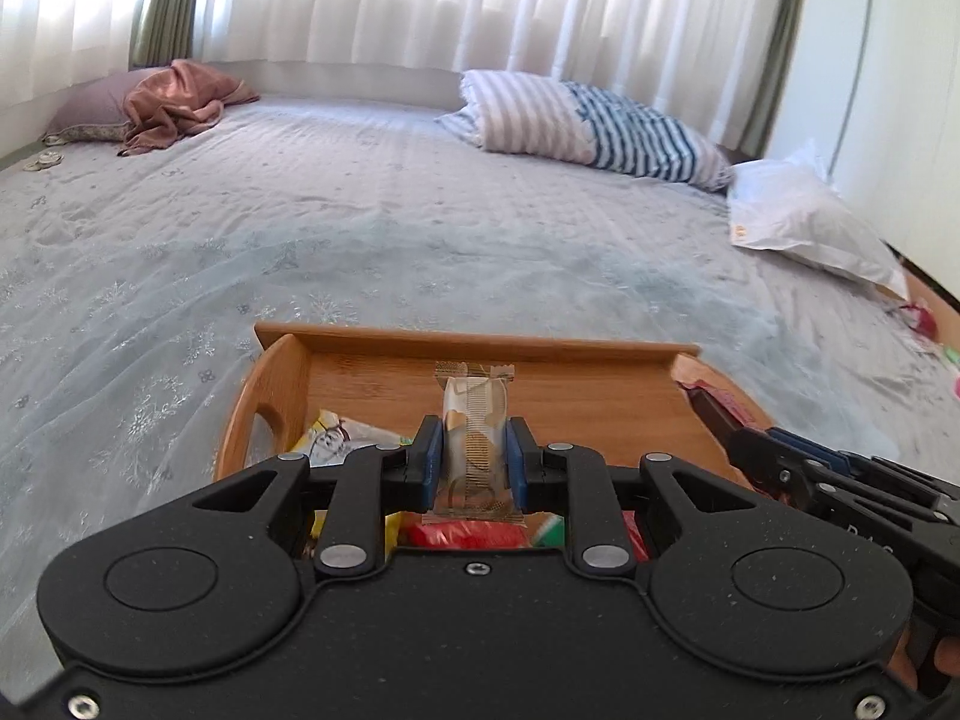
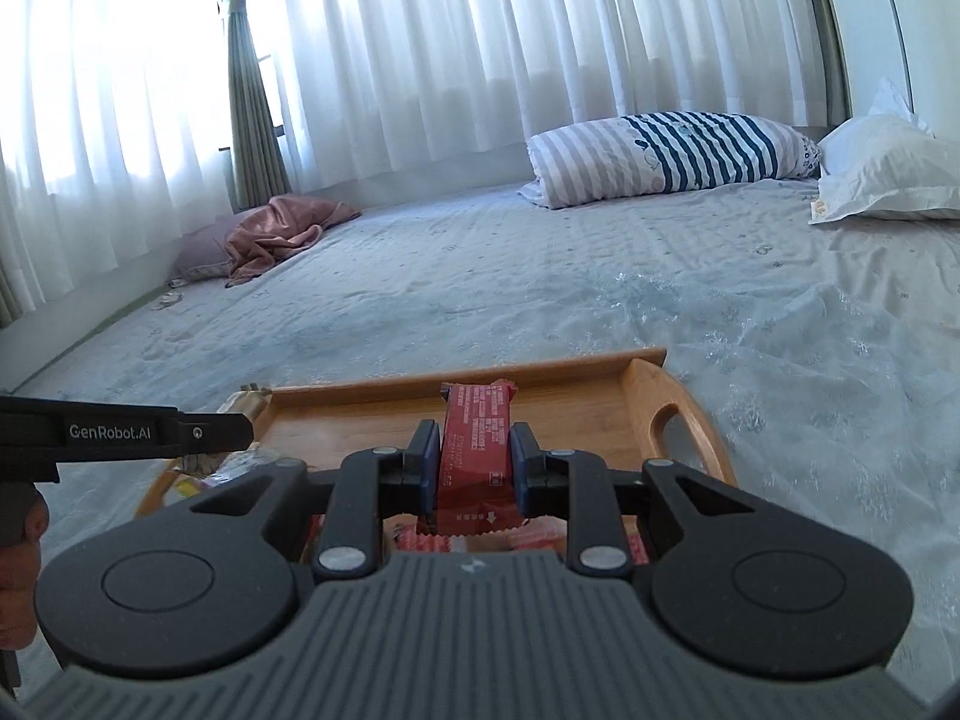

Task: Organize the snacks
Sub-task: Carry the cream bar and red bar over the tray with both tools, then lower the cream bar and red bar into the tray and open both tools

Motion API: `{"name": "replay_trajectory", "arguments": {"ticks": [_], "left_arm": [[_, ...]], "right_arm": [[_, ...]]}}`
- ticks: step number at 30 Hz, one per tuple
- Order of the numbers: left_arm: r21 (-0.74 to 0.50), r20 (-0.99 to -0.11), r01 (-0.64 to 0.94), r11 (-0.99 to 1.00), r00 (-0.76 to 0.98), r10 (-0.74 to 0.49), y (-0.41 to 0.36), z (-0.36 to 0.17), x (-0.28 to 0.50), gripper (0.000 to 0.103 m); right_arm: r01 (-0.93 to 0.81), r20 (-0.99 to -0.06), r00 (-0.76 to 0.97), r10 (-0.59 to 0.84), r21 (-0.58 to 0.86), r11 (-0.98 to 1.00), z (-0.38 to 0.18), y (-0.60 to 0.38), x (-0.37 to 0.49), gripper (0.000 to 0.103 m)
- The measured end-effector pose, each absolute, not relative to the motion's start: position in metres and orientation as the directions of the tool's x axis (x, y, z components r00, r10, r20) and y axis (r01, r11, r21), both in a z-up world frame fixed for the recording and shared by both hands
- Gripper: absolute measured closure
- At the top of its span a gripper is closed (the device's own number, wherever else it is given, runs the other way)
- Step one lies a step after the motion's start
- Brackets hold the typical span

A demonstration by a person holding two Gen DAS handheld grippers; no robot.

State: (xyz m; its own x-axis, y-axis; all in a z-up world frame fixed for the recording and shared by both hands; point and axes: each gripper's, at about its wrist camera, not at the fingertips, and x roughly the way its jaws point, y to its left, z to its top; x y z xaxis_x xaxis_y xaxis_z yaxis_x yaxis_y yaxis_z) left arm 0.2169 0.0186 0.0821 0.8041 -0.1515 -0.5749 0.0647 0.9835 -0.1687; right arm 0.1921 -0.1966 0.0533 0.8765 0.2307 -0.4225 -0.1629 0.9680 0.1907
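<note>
A wooden tray (image 1: pixel 480 348) with cut-out handles sits on the bed; it also shows in the right wrist view (image 2: pixel 684 420). My left gripper (image 1: pixel 475 450) is shut on a beige and gold snack packet (image 1: pixel 474 420) held over the tray. My right gripper (image 2: pixel 474 456) is shut on a red snack packet (image 2: pixel 477 438) over the tray's right part. The right gripper also shows in the left wrist view (image 1: pixel 714 414) at the tray's right end. Several other snack packets (image 1: pixel 342 435) lie in the near part of the tray, partly hidden by the grippers.
The tray rests on a pale blue bedspread (image 1: pixel 420 228). A striped pillow (image 1: pixel 600 126), a white pillow (image 1: pixel 804 222) and a pink blanket (image 1: pixel 174 102) lie at the far side by white curtains (image 2: pixel 540 48). The left gripper's side (image 2: pixel 120 432) crosses the right wrist view.
</note>
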Motion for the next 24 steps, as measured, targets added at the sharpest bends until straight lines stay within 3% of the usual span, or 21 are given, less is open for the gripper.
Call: {"name": "replay_trajectory", "arguments": {"ticks": [6, 11, 24], "left_arm": [[-0.150, -0.611, 0.043, 0.988, 0.781, -0.127, 0.016, 0.068, 0.250, 0.083], [-0.136, -0.645, 0.024, 0.990, 0.757, -0.107, 0.014, 0.060, 0.270, 0.090], [-0.118, -0.675, 0.061, 0.991, 0.727, -0.125, 0.009, 0.050, 0.276, 0.089]], "right_arm": [[-0.148, -0.455, 0.868, 0.201, 0.149, 0.978, 0.041, -0.197, 0.220, 0.074], [-0.145, -0.484, 0.853, 0.195, 0.138, 0.980, 0.037, -0.203, 0.238, 0.074], [-0.115, -0.572, 0.802, 0.170, 0.132, 0.985, 0.018, -0.214, 0.270, 0.074]]}}
